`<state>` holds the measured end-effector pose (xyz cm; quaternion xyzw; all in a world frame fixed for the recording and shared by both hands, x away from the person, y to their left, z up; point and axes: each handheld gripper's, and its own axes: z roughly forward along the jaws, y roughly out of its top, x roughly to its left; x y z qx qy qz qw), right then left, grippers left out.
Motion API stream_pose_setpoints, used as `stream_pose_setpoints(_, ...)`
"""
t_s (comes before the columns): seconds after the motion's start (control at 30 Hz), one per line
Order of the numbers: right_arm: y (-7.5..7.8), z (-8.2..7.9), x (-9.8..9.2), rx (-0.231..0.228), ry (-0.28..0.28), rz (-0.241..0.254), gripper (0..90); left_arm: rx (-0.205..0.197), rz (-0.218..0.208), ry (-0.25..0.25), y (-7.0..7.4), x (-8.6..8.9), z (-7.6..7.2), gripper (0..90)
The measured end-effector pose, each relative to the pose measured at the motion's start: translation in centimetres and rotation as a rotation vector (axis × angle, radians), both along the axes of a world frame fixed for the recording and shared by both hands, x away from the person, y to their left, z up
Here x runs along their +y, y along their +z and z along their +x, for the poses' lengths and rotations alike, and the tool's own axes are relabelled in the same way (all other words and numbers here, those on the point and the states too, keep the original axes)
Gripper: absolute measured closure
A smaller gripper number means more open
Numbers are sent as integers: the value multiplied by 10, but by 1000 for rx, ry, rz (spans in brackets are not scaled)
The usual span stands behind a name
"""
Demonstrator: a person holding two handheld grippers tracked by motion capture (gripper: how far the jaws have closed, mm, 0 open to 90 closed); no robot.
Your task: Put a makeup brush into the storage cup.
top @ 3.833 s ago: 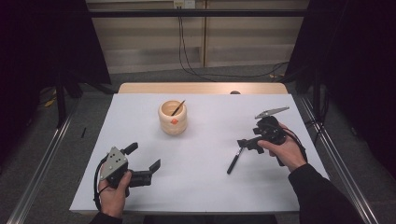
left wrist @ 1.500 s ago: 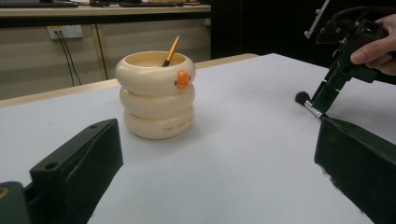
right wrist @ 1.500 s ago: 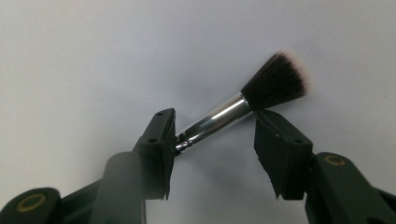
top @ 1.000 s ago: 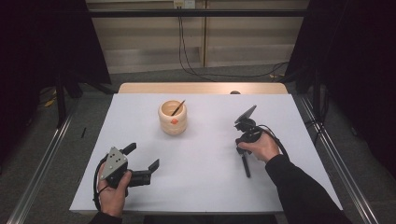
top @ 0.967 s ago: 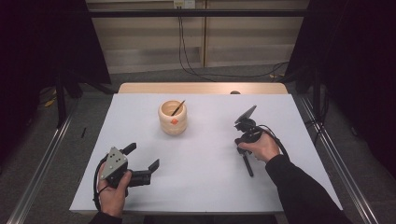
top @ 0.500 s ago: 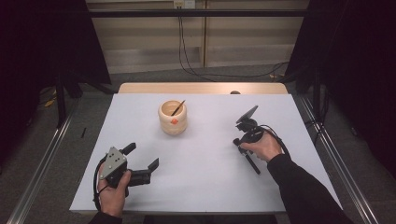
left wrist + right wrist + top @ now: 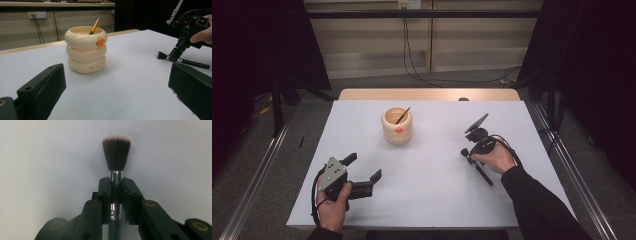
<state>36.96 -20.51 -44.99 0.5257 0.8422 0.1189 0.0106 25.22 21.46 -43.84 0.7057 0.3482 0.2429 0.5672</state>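
Note:
A black makeup brush [image 7: 482,174] with a silver ferrule lies slanted on the white table [image 7: 432,195], its bristles toward the far left. My right gripper [image 7: 468,155] points down at the brush's head end and is shut on the ferrule. The right gripper view shows the pads of the right gripper [image 7: 116,187] clamping the silver ferrule just behind the bristles of the brush [image 7: 116,152]. My left gripper [image 7: 362,168] rests at the near left, open and with nothing in it. In its own view the left gripper [image 7: 117,81] faces the cup [image 7: 86,50] and the right gripper [image 7: 175,55] on the brush [image 7: 192,64].
A cream ringed cup [image 7: 397,127] with an orange spot stands at the table's middle back, with a thin orange stick [image 7: 402,116] leaning in it. A dark cable trails from the right gripper. Dark frames flank the table's two sides.
The right gripper has come down onto the brush and closed on its ferrule. The brush has turned from near straight to slanted. The left gripper has kept still.

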Motion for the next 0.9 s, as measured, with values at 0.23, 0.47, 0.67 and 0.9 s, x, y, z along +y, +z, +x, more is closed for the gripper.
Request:
stream_pose_setpoints(0.23, 5, -3, -6, -32, -3, 33, 780, 3, -8, -2, 0, 0, 0, 15)
stream_pose_setpoints(0.47, 13, -8, -11, -82, -16, 98, 780, -5, -7, 2, 1, 1, -1, 14)
stream_pose_setpoints(0.67, 21, -13, -20, -157, -17, 184, 780, -6, -6, 5, 1, 1, -1, 13)
stream_pose_setpoints(0.9, 28, -19, -24, -220, -22, 262, 780, -5, -6, 7, 1, 1, -1, 14)
